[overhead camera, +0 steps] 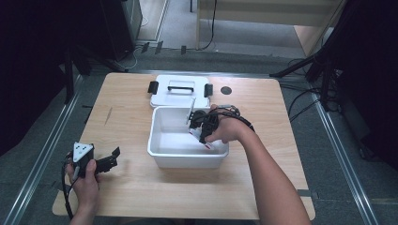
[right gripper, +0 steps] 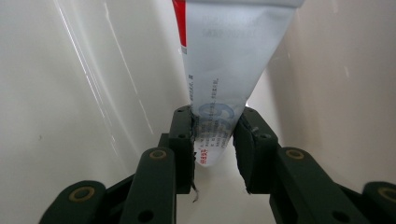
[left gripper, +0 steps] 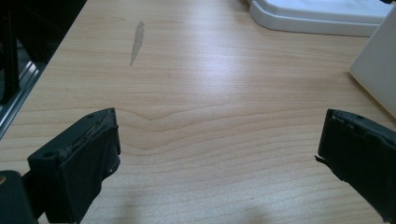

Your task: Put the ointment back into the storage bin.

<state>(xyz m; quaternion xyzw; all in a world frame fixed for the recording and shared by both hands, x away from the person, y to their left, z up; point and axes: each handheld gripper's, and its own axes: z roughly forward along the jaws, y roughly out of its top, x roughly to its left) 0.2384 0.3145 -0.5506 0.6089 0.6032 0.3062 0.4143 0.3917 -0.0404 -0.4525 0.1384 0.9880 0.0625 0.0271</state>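
A white plastic bin (overhead camera: 159, 152) stands in the middle of the wooden table. My right gripper (overhead camera: 202, 136) reaches down into it from the right side. Its jaws are shut on a white and red tube (right gripper: 224, 70), seen in the right gripper view pinched near its lower end with the bin's white walls (right gripper: 70, 93) on both sides. In the high view a bit of the tube (overhead camera: 208, 146) peeks out under the hand. My left gripper (overhead camera: 112, 157) rests at the table's front left, open, with bare wood (left gripper: 215, 140) between its fingers.
The bin's white lid (overhead camera: 180, 89) with a handle and black clips lies flat behind the bin. A small dark round spot (overhead camera: 226, 90) sits right of the lid. A grey scuff (left gripper: 137, 39) marks the wood at left. Metal rails border the table's sides.
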